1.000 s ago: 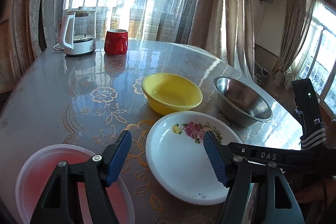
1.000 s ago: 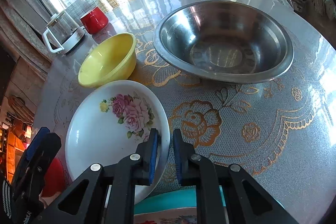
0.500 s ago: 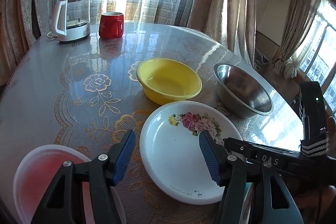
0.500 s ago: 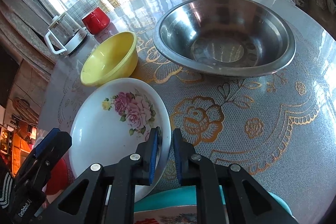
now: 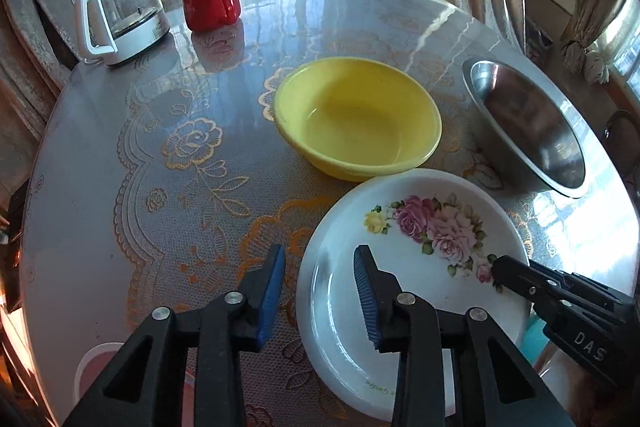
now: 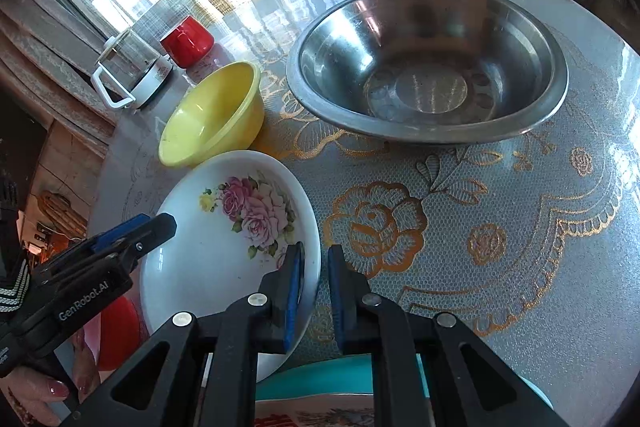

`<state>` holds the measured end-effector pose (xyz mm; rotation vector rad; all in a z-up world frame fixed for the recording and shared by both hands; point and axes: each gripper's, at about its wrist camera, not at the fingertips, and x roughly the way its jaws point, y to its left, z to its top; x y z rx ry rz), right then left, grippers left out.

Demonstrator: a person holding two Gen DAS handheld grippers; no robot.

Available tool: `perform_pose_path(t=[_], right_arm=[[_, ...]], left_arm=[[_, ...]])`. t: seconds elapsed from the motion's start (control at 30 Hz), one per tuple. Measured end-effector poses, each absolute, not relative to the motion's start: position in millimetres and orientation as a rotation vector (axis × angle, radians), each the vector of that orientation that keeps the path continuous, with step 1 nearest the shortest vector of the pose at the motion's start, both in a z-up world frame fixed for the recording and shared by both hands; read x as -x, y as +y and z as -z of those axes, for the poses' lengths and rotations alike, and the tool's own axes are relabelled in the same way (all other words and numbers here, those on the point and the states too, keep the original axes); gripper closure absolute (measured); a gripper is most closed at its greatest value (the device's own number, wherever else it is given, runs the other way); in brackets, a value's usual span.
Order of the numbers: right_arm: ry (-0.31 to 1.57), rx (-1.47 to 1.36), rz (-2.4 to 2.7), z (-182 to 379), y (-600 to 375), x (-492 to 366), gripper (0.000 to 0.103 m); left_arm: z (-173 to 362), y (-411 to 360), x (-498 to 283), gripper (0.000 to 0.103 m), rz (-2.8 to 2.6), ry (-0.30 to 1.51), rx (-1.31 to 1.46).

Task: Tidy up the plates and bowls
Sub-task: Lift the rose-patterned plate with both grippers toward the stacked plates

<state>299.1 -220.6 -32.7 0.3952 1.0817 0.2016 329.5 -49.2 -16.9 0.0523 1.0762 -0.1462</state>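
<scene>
The flowered plate lies on the surface near its front edge, just in front of the yellow bowl; whether the two rims touch cannot be told. The right tongs are pressed together on the plate's right rim, one blue pad inside the plate and the other outside it. The left tongs straddle the plate's left rim, one pad over the cloth and one over the white inside, and they are closing; the rim is between them, but the pads do not yet press on it. In the right wrist view a hand holds the left tongs' handle at the lower left.

The steel bowl stands to the right of the yellow bowl, apart from it, on the lace-patterned cover. At the far side of the surface a red mug and a glass kettle with a white handle stand side by side by the curtained window. A pink plate shows at the near left edge, partly hidden by the left tongs. Something teal lies under the right tongs at the front edge.
</scene>
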Motion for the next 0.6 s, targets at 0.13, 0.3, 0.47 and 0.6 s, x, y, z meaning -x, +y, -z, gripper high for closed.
perform_pose_path(t=[0.13, 0.3, 0.47, 0.6], right_arm=[[1.084, -0.410, -0.214, 33, -224, -300, 0.090], [1.085, -0.407, -0.213, 33, -223, -302, 0.091], [1.076, -0.460, -0.190, 34, -226, -303, 0.090], [1.061, -0.502, -0.186, 33, -230, -298, 0.090]], left_arm=[[24, -56, -325, 0.075, 0.162, 1.108, -0.117], [19, -48, -324, 0.085, 0.172, 1.115, -0.058], [14, -37, -316, 0.088, 0.192, 1.073, 0.045], [3, -33, -305, 0.088, 0.194, 1.025, 0.079]])
